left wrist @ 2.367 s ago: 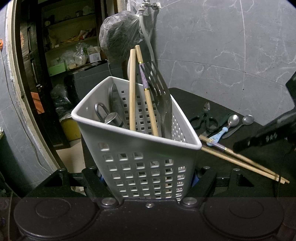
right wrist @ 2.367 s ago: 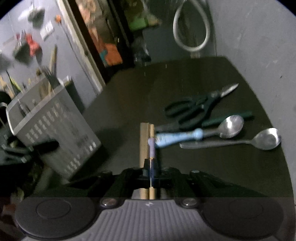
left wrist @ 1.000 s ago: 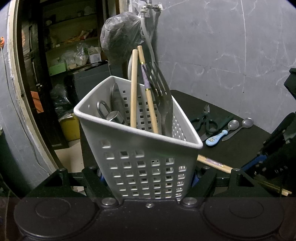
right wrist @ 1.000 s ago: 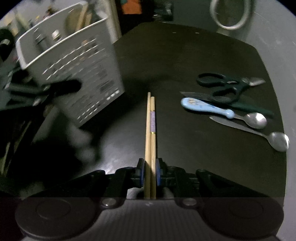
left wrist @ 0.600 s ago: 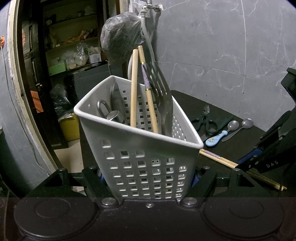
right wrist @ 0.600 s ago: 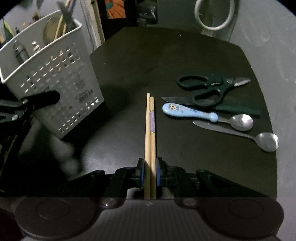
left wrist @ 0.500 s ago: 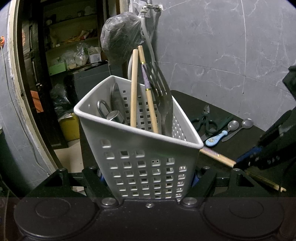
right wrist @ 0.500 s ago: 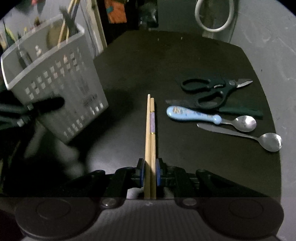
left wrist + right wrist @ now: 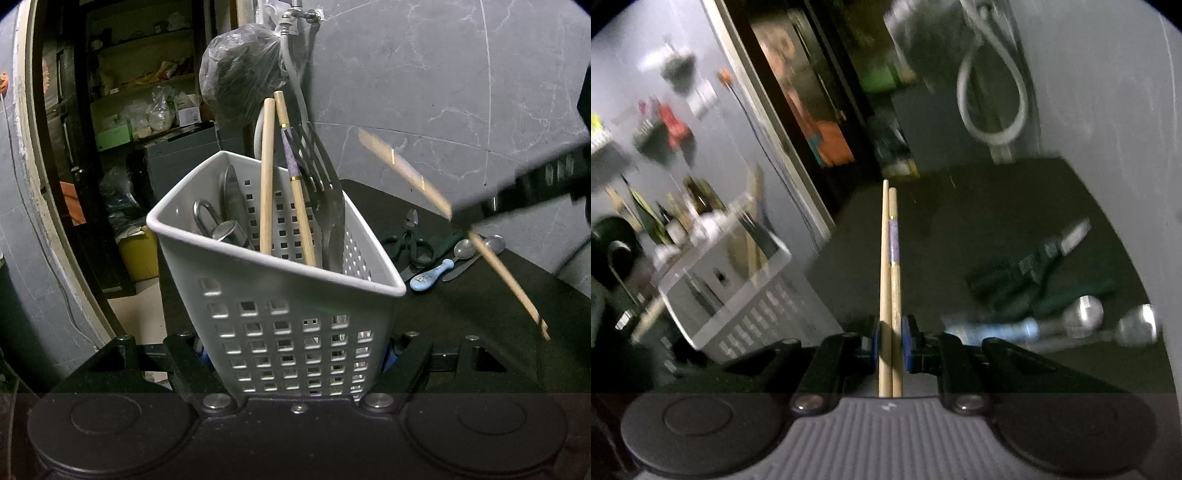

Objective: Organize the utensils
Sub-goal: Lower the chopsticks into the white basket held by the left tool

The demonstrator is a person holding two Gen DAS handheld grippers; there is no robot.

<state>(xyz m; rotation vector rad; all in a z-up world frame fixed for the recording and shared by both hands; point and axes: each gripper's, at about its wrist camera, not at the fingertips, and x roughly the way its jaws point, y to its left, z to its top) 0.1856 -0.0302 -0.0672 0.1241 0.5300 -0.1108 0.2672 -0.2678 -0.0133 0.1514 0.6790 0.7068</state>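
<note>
The left gripper (image 9: 297, 350) has its jaws clamped on the white basket (image 9: 280, 295), which fills the middle of the left view. The right gripper (image 9: 890, 341) has its jaws closed on a pair of chopsticks (image 9: 891, 266), raised above the dark worktop (image 9: 979, 221); they cross the right side of the left view, blurred.

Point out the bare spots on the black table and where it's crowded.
Bare: the table between the white basket and the blue-handled spoon. Crowded: the far corner with scissors and spoons.
</note>
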